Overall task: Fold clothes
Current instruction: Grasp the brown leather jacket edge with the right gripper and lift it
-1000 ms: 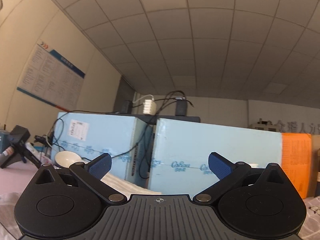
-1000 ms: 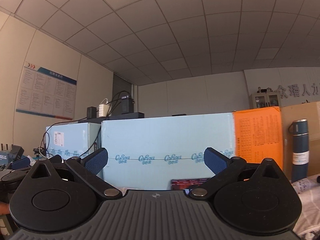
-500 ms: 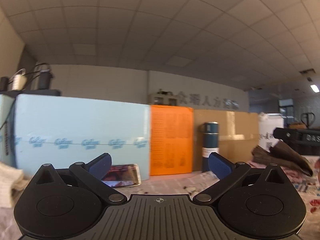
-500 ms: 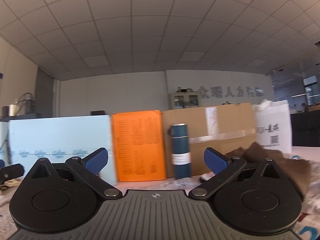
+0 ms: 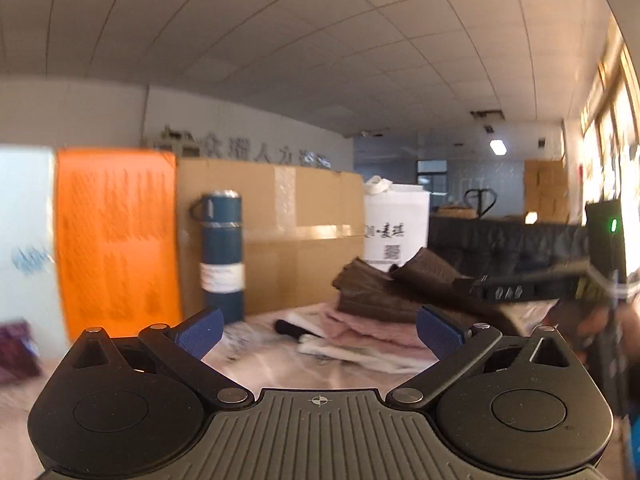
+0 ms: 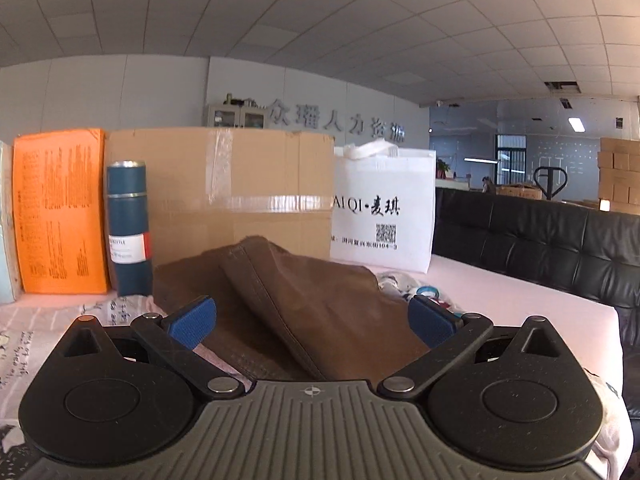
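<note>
Straight ahead of right hand-held gripper (image 6: 311, 322), jaws spread and empty: crumpled brown fabric garment (image 6: 304, 304), lying lengthwise away; left hand-held gripper (image 5: 319, 332), likewise spread, farther off

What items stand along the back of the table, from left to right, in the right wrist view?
Orange printed panel → dark blue cylindrical flask → taped brown cardboard box → white fabric tote bag with black lettering → black leather sofa.
</note>
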The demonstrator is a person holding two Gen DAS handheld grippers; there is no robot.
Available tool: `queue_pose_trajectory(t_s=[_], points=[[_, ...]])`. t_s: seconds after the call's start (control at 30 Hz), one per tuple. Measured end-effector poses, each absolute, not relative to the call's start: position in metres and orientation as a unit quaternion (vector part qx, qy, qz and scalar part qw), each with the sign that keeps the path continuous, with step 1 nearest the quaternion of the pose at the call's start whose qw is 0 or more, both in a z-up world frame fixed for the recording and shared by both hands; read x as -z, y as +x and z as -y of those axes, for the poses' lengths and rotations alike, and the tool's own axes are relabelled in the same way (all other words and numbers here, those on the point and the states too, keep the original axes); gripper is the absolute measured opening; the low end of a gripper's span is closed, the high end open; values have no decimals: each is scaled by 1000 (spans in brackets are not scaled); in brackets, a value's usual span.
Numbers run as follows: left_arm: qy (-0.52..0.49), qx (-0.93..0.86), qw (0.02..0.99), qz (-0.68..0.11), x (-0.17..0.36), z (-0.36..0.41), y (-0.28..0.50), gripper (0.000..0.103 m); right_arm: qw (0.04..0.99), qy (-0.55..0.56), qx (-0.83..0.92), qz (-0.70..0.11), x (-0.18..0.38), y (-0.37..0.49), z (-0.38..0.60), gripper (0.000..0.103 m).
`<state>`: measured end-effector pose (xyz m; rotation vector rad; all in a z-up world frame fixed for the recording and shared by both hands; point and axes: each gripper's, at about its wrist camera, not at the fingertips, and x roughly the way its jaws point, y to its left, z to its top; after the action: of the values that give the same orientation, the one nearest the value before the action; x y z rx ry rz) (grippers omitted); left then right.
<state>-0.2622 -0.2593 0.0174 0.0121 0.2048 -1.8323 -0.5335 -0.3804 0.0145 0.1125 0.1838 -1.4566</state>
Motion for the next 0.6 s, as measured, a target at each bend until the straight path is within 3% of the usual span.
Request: queue_pose_trajectory(t_s=[0.13,0.27,0.6], points=[[-104,807,511,-277,-4,325,-245,102,736,62,665,-112,-7,-532,412,103],[-193,796,402,-410,21,376,-242,100,723,81,673,-136,-3,-528,442,102],[-192,787,376,-449,36,433,-283,100,719,99,677,-120,0,-536,461,100]])
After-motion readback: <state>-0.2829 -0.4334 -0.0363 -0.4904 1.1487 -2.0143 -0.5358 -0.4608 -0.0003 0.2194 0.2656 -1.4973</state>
